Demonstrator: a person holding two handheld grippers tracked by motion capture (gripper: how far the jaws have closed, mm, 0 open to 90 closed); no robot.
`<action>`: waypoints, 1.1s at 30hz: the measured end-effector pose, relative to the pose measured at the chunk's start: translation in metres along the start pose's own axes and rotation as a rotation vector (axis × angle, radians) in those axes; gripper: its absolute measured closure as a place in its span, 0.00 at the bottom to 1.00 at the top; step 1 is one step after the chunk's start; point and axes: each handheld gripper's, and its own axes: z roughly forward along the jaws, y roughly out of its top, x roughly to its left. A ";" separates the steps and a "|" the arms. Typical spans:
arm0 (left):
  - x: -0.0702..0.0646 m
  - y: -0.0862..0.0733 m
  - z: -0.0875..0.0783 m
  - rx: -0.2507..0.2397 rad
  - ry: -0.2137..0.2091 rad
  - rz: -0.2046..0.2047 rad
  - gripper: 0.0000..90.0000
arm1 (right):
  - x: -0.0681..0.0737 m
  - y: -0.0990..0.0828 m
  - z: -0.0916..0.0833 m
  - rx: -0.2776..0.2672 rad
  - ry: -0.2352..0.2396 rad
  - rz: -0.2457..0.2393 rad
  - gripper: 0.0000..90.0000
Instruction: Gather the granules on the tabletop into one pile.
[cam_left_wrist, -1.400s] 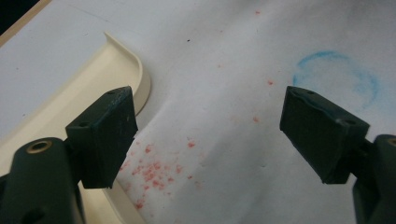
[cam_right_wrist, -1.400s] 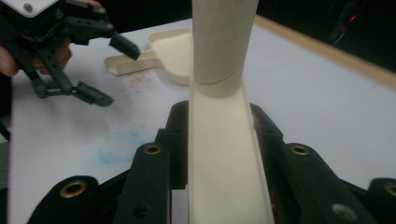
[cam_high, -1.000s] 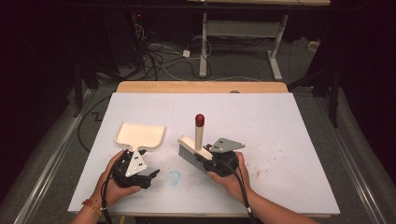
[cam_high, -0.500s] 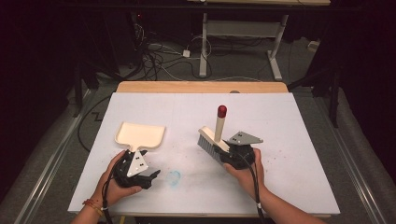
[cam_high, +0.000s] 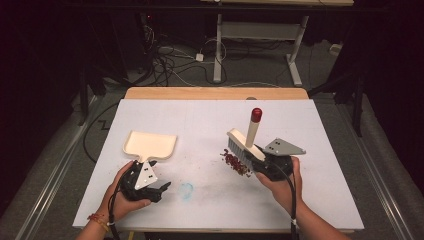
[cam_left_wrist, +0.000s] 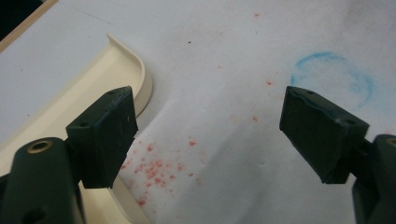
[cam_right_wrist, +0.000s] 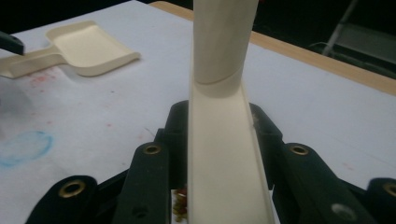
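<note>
The right gripper (cam_high: 261, 161) is clamped on the cream back of a hand brush (cam_high: 245, 145), whose handle with a red tip rises upright from it. The bristles point down, just behind a small heap of red crumbs (cam_high: 236, 163) on the bench (cam_high: 210, 117). To the left of the brush, well apart, the left gripper (cam_left_wrist: 205, 135) hovers with its jaws wide and nothing between them, just beside the handle of a cream dustpan (cam_high: 149, 145) that lies flat with its mouth facing away from the person.

The step in hand looks like sweeping the crumbs toward the dustpan. To do it well, the bristles should likely stay low and square to the heap, moving in short strokes so that nothing scatters. The left gripper would probably need to close on the dustpan's handle and turn its mouth toward the brush.

The bench top is white, with faint red dust stains (cam_left_wrist: 156, 168) and a pale blue smudged ring (cam_high: 186, 190) between the dustpan and the brush. A wooden strip (cam_high: 215, 93) runs along its far edge. Beyond the brush, the room is dark, with cables (cam_high: 170, 60) on the floor and a white table frame (cam_high: 260, 35).
</note>
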 end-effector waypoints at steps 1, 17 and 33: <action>0.000 0.000 0.000 0.000 -0.001 0.001 0.21 | -0.003 -0.001 -0.002 0.002 -0.020 -0.006 0.75; -0.001 0.001 0.002 0.002 -0.007 0.009 0.21 | 0.001 -0.029 0.028 0.049 -0.205 -0.057 0.75; -0.001 0.000 0.000 0.003 -0.005 0.007 0.21 | 0.026 -0.014 0.042 0.003 -0.166 -0.078 0.75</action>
